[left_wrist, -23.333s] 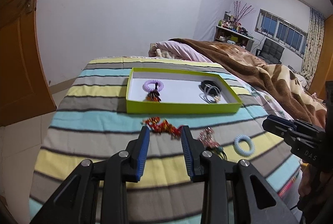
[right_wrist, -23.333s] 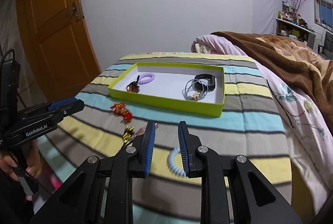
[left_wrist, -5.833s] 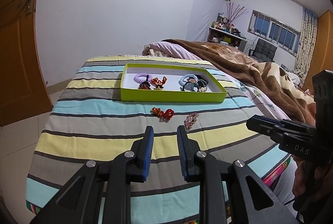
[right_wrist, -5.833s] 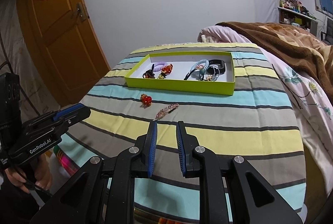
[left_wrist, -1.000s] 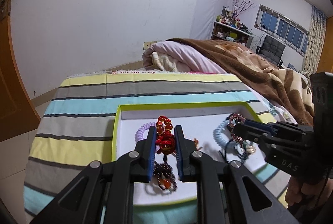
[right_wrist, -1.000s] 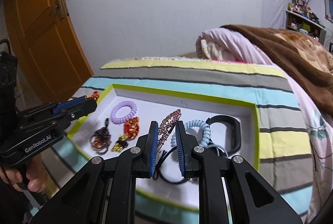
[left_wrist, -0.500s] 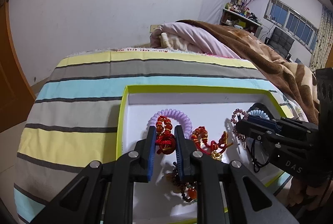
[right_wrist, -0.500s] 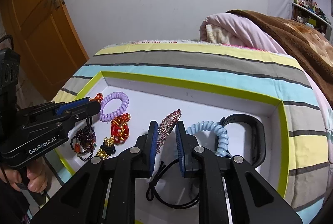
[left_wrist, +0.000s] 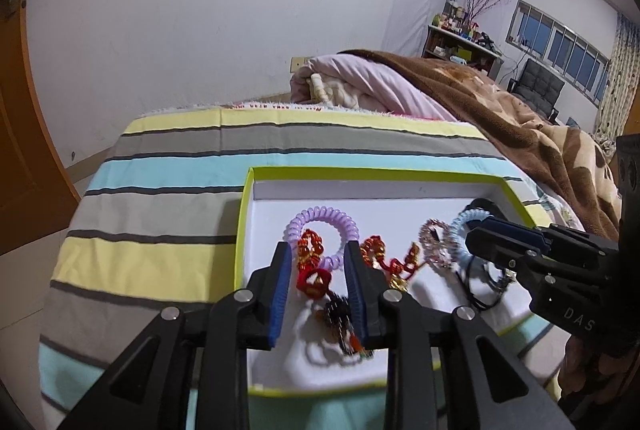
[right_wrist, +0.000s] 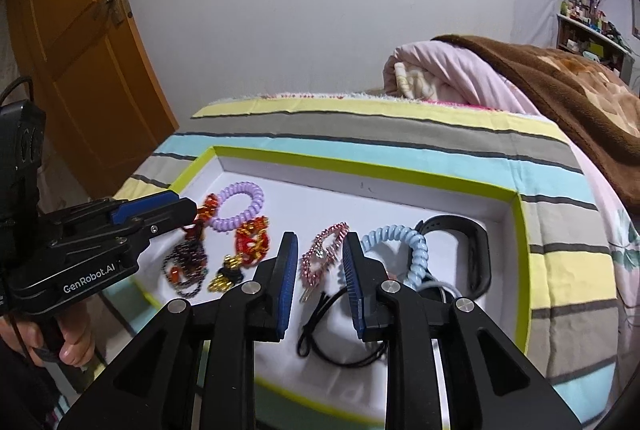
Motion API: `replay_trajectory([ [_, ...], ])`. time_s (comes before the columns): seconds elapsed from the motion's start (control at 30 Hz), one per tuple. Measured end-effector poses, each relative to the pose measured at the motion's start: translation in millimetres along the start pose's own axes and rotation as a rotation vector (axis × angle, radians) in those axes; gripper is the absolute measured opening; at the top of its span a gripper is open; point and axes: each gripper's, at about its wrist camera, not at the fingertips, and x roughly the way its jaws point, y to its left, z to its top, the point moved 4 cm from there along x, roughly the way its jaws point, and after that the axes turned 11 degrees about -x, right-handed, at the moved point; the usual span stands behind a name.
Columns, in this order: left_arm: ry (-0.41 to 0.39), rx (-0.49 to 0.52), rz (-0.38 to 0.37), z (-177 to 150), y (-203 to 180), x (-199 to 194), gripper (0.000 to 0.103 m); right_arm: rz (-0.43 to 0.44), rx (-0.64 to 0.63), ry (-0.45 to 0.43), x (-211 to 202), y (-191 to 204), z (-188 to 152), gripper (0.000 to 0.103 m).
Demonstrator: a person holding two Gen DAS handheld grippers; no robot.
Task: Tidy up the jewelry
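A green-rimmed white tray [left_wrist: 249, 186] [right_wrist: 516, 202] lies on the striped bedspread. My left gripper [left_wrist: 318, 284] is open; a red knotted ornament [left_wrist: 313, 272] lies in the tray between its fingers, by the purple coil hair tie [left_wrist: 320, 215]. My right gripper [right_wrist: 318, 268] is open; a pink rhinestone hair clip [right_wrist: 320, 260] lies in the tray between its fingers. The tray also holds a second red-gold ornament [right_wrist: 252, 240], a dark bead bracelet [right_wrist: 184, 264], a blue coil tie [right_wrist: 414, 250], a black band [right_wrist: 476, 250] and black elastic loops [right_wrist: 320, 326].
The striped bedspread [left_wrist: 160, 198] drops off at the left and near edges. A rolled pink quilt [left_wrist: 360, 86] and a brown blanket [left_wrist: 520, 126] lie behind the tray. An orange door [right_wrist: 80, 50] stands at left. A shelf and window show at the far right.
Both grippers have opened. The red ornament and the pink hair clip, held half a second ago, now lie in the tray between the fingers. Both grippers sit lower over the tray.
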Motion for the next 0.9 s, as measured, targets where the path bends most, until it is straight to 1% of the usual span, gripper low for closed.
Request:
replay_trajectory([
  [0.23,-0.042,0.003,0.007,-17,-6,-47,0.03,-0.024,0.001,-0.034,-42,15,-13,0.024],
  [0.43,-0.059,-0.013,0.006,-46,-11,-88,0.03,-0.048,-0.003,-0.062,-87,34,-35,0.024],
  [0.67,-0.076,0.005,0.002,-81,-27,-124,0.03,-0.078,0.002,-0.083,-135,54,-66,0.024],
  [0.77,-0.077,0.019,0.011,-93,-34,-137,0.03,-0.098,-0.002,-0.088,-149,60,-76,0.024],
  [0.9,-0.086,0.023,0.001,-108,-40,-151,0.03,-0.117,-0.001,-0.1,-166,68,-91,0.024],
])
